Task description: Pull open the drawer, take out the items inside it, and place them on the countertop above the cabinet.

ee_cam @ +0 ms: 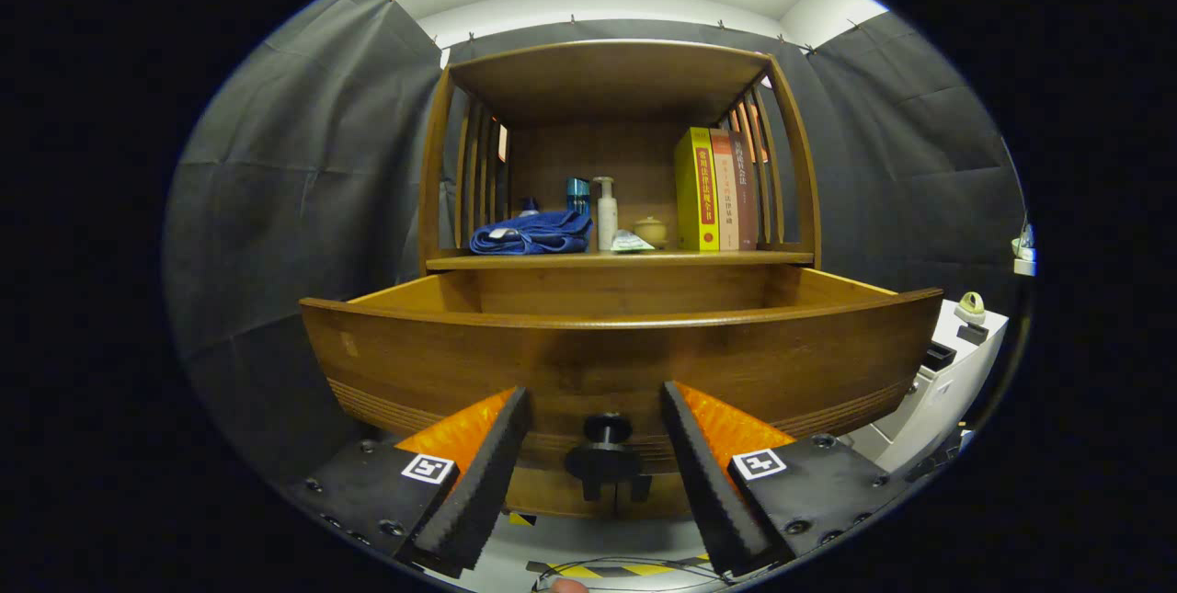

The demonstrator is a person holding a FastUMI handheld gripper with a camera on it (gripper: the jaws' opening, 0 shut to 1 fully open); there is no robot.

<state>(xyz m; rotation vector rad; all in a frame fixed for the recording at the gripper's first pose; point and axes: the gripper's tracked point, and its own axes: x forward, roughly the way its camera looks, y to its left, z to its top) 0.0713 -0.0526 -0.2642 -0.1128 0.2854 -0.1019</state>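
While tool (596, 469) gapes, drawer (625, 363) open — knob (607, 446) between fingers.

Gripper (596, 404): fingers spread apart, touching nothing, level with the drawer front.
Drawer (441, 363): pulled out of the cabinet, its curved wooden front just ahead of the fingers; the inside floor is hidden behind the front.
Knob (607, 429): dark, round, on the drawer front, between the fingers at 6 o'clock of the drawer.
Surface (717, 257): wooden top above the drawer, under a slatted shelf frame.
Blue cloth (533, 233): folded, on the surface at 9 o'clock of the pump bottle.
Pump bottle (606, 214): white, upright, mid-surface.
Small jar (651, 231): tan, lidded, at 3 o'clock of the bottle.
Books (715, 190): upright, one yellow, at the right end.
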